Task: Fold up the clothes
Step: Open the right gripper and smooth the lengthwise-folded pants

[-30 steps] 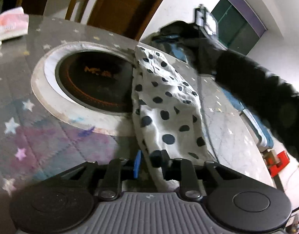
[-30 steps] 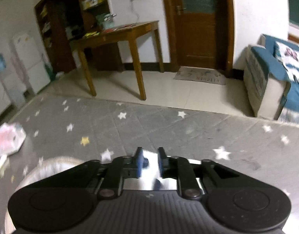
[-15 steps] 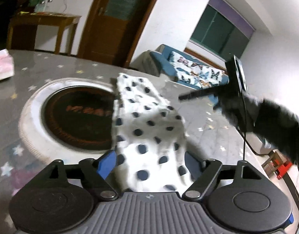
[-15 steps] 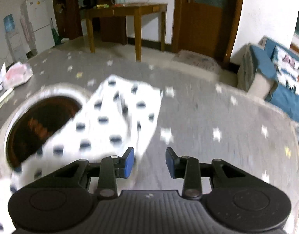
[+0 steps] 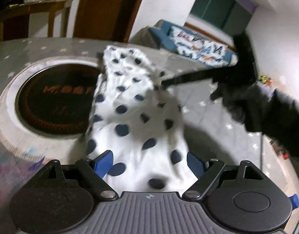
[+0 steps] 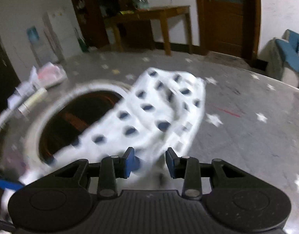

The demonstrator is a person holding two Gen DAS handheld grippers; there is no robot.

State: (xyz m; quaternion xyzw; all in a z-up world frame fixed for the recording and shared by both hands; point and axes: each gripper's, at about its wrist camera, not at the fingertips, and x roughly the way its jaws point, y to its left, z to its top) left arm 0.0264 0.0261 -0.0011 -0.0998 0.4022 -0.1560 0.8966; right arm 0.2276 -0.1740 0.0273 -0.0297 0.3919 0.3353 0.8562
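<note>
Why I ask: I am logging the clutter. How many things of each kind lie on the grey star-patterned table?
White garment with dark polka dots: 1
Round dark cooktop with a white ring: 1
Pink and white plastic bag: 1
Total: 3
The blurred pale items beside the bag are too smeared to count.

A white garment [image 5: 133, 117] with dark polka dots lies rumpled and folded lengthwise on the star-patterned bench [image 5: 208, 120], one edge overlapping its round dark inset [image 5: 57, 99]
</note>
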